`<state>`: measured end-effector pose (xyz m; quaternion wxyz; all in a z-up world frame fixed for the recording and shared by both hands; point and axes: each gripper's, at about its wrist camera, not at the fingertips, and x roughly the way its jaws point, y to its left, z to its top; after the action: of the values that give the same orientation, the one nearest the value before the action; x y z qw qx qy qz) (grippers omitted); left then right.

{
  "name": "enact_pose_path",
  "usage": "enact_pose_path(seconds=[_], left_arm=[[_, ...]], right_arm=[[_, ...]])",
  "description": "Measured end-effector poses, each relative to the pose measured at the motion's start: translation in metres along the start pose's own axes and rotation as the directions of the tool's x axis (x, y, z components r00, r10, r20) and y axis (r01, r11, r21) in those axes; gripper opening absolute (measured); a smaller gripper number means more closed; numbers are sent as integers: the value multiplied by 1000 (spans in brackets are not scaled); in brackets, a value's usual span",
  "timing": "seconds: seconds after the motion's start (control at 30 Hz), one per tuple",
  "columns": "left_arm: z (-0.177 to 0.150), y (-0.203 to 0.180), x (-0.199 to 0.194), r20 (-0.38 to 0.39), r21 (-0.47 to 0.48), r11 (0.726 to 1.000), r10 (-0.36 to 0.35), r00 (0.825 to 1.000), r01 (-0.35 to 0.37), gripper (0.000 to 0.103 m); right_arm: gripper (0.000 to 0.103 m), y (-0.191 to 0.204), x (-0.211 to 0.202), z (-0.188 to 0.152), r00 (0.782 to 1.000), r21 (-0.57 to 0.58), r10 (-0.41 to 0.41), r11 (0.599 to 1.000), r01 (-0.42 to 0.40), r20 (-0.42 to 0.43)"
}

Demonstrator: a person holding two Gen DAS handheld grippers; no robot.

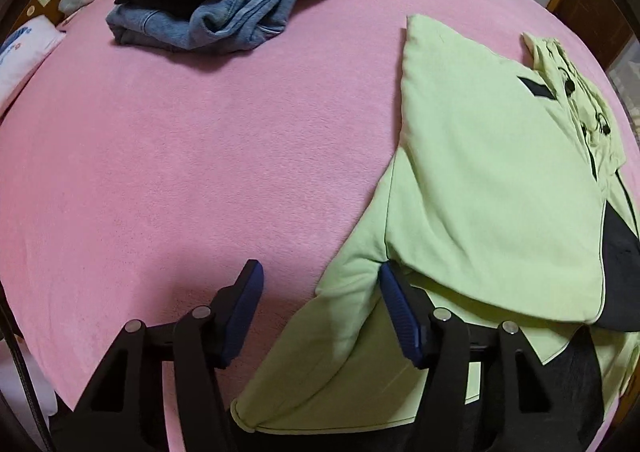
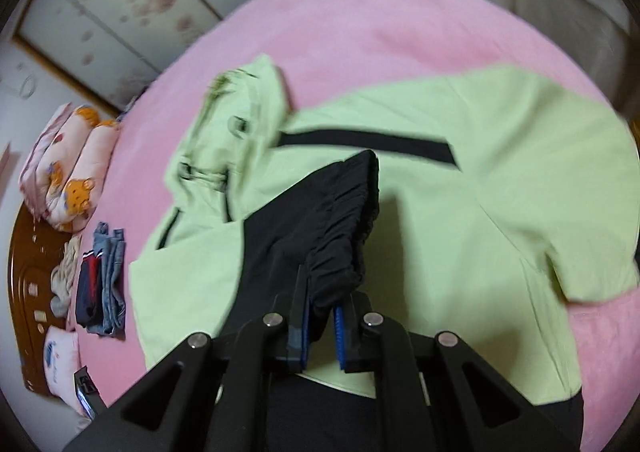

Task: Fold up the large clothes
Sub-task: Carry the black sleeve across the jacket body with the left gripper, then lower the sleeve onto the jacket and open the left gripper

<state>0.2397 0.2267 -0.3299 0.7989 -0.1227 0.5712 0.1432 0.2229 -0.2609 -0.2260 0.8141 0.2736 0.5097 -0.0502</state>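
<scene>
Right gripper: jaws clamped on the gathered black cuff of the light-green jacket, raising that black fabric above the garment. Left gripper: jaws apart, one blue pad over the pink bedspread, the other touching a fold at the jacket's edge, nothing pinched. Jacket lies spread on the bedspread, one side folded inward. Folded denim and navy clothes sit well apart, toward the bed's far end.

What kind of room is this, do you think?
Most likely a bedroom: clothes are laid out on a bed with a pink cover, a folded quilt sits by its wooden headboard, and wardrobe doors stand behind.
</scene>
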Motion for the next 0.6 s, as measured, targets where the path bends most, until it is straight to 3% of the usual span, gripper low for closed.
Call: enact_pose_path(seconds=[0.23, 0.4, 0.5, 0.6], left_arm=[[0, -6, 9, -22, -11, 1000, 26, 999, -26, 59], [5, -12, 14, -23, -7, 999, 54, 998, -54, 59], [6, -23, 8, -14, 20, 999, 47, 999, -46, 39], [5, -41, -6, 5, 94, 990, 105, 994, -105, 39]], right_arm=[[9, -31, 44, -41, 988, 11, -139, 990, 141, -71], [9, -30, 62, -47, 979, 0, -187, 982, 188, -80], [9, -24, 64, -45, 971, -34, -219, 976, 217, -95], [19, -17, 60, -41, 962, -71, -249, 968, 242, -112]])
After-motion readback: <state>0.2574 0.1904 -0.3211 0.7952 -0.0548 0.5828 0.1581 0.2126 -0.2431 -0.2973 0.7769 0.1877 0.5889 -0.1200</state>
